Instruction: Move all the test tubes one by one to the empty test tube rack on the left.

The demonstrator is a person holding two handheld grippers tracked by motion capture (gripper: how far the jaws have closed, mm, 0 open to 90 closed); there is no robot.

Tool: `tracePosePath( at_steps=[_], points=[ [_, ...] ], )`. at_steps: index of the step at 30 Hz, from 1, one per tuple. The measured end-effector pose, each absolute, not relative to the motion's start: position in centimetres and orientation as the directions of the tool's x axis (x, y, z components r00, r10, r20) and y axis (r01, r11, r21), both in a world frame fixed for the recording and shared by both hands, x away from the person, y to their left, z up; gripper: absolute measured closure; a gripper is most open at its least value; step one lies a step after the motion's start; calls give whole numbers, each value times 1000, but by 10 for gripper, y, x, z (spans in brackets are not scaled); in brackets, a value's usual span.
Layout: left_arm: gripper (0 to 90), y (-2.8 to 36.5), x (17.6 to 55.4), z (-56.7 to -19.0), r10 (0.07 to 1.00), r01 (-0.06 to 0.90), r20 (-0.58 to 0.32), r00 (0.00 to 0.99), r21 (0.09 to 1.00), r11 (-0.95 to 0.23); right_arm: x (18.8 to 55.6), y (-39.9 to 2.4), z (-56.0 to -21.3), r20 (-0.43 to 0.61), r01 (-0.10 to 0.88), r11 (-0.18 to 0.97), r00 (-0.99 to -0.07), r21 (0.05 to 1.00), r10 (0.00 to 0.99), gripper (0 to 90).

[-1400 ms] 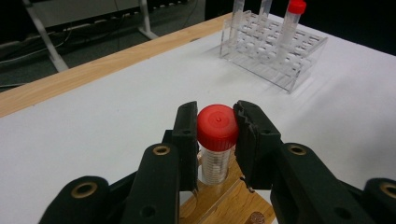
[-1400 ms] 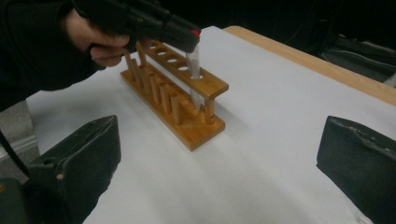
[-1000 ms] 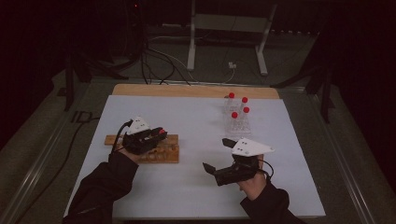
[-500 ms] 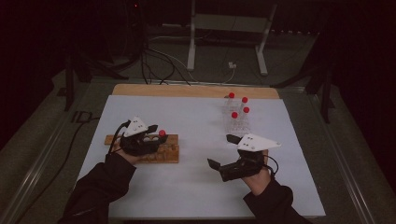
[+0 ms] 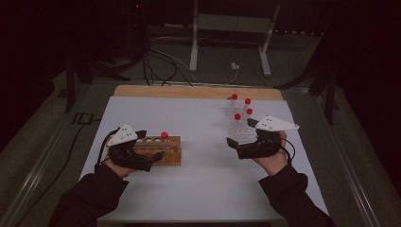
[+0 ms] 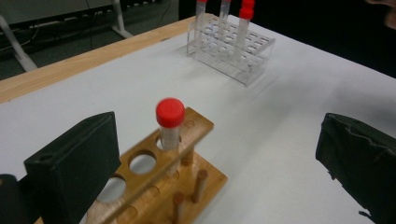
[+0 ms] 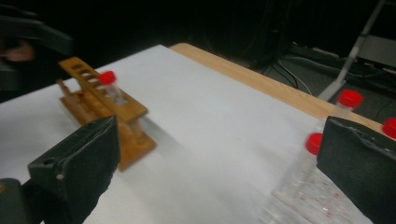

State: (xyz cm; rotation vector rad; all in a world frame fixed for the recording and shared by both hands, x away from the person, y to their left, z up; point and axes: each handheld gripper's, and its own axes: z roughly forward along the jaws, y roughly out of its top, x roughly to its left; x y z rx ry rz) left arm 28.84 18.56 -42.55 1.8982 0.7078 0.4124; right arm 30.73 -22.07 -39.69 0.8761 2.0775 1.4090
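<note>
Red-capped tube [image 6: 170,122] standing upright in wooden rack [image 5: 158,149], far of left hand-held gripper [image 5: 150,161]; jaws just opening wide, gripping nothing.

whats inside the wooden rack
One red-capped tube stands in an end hole of the wooden rack; the neighbouring holes look empty. The far end is covered by the left hand-held gripper.

Left hand-held gripper [image 5: 153,158] had just opened wide, jaws empty, pointing right. Right hand-held gripper [image 5: 233,145] pointed left, jaws spread wide, empty. Dark-sleeved forearms entered from below.
</note>
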Motion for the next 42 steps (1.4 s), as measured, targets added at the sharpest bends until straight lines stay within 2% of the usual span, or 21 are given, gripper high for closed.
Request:
tracePosePath(
  at_steps=[9,14,20,25,32,42],
  points=[
    [4,190,263,-437,613,268,-7,790,904,-335,341,-243,-423,-16,304,244,-597,921,802,13],
    [4,193,259,-444,617,270,-16,787,908,-321,352,-247,-438,-9,341,244,-566,908,824,55],
    [4,196,257,-449,616,276,-26,787,908,-315,365,-247,-450,-6,367,246,-547,897,837,170],
    [4,197,257,-453,624,280,-21,781,906,-319,374,-244,-457,-1,381,248,-544,891,839,345],
    [4,197,257,-455,617,280,-24,786,905,-322,387,-239,-464,-22,400,270,-526,876,850,499],
    [4,196,257,-455,615,277,-12,789,900,-337,400,-234,-470,-22,434,273,-501,859,865,603]
  ],
)
